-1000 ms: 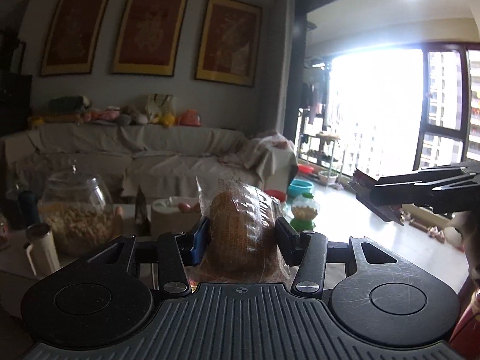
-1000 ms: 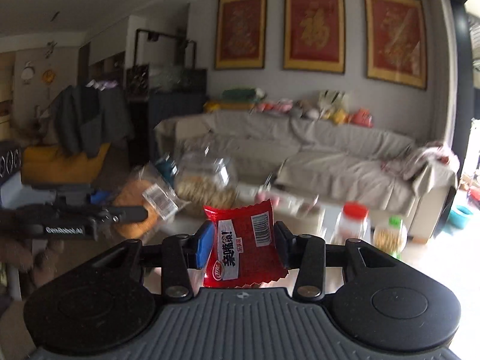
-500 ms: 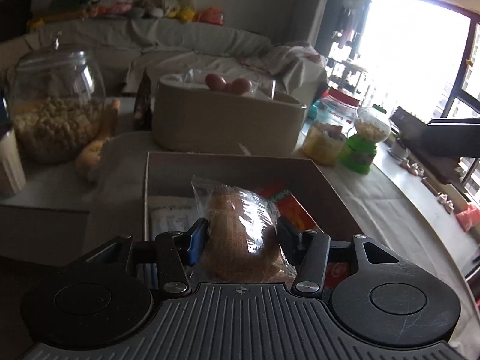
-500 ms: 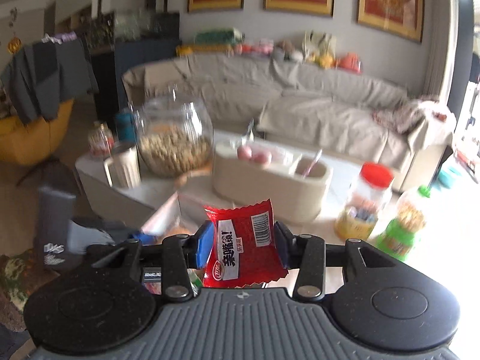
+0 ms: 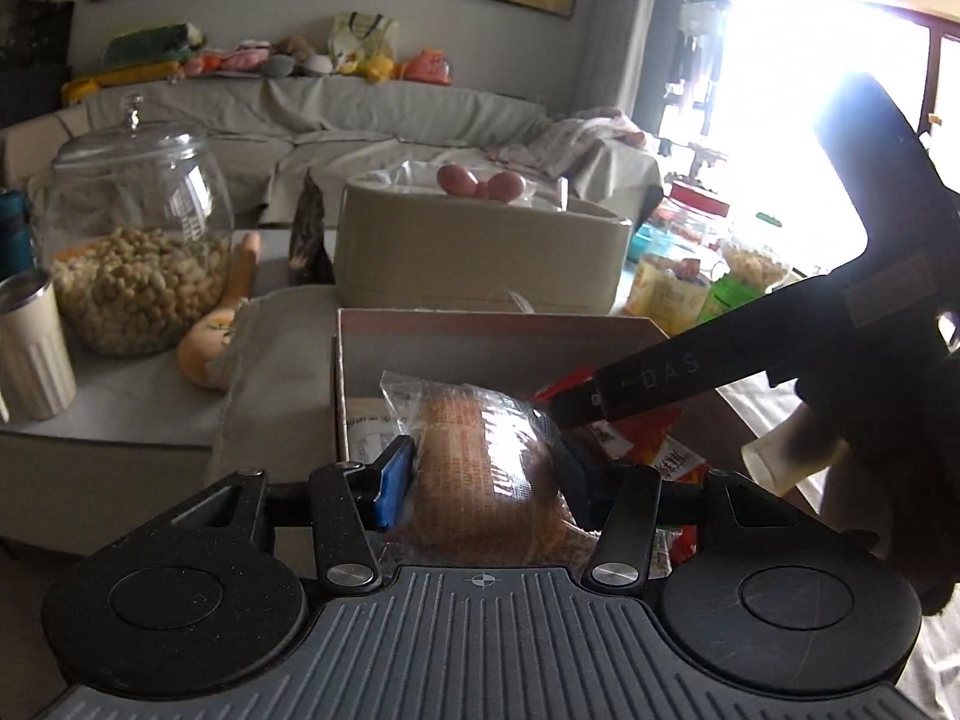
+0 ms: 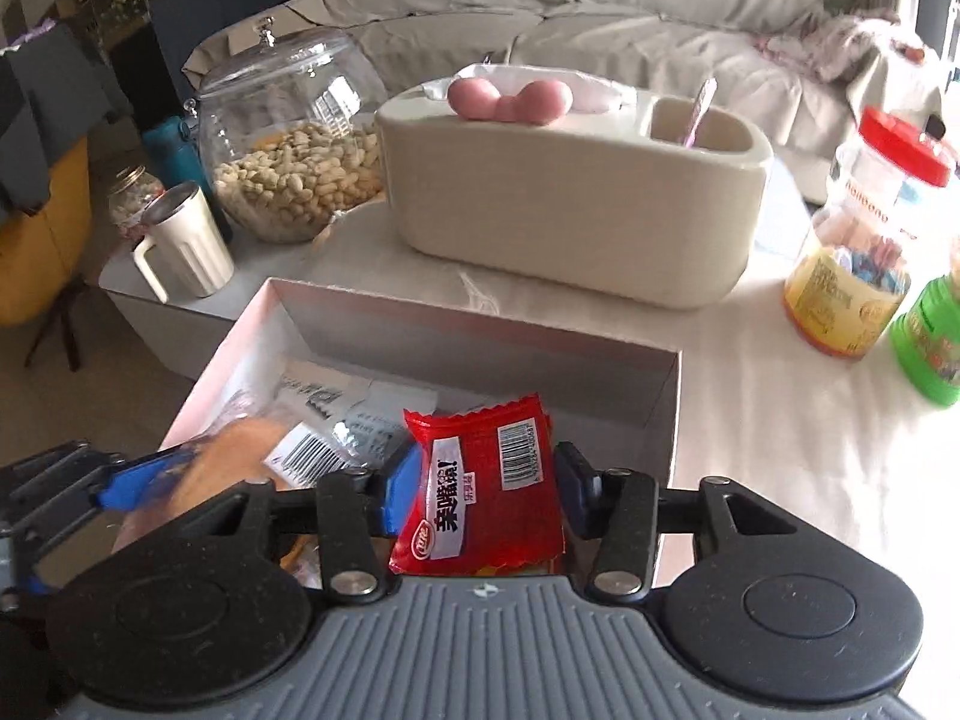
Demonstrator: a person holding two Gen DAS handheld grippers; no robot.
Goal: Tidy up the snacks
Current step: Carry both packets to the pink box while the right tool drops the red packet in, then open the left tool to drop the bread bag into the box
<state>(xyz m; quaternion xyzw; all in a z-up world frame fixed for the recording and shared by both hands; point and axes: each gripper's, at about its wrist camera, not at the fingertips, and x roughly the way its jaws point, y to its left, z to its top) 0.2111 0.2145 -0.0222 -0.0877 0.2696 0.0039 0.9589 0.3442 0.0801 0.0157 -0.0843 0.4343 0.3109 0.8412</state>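
Over the cardboard box on the left wrist cam, the left gripper is clamped on a clear-wrapped bread snack, holding it just above the box opening, so that one isn't dropped in yet. Some packets already sit inside: a white printed one at the left wall and red ones on the right, so I'd say the sorting is partway done. The right gripper's arm crosses in from the right with letters that look like "DAS" on it; the print on the bread wrapper is too smeared to read. Further back sit a glass jar of peanuts and a beige organizer. Switching to the right wrist cam, the right gripper is pinching a red snack packet over the same box, near its right wall. That packet has white Chinese characters, a small oval logo I can't make out, and a barcode. A red-lidded candy jar and a green container stand on the table outside the box, possibly left to sort. Both held snacks need releasing.
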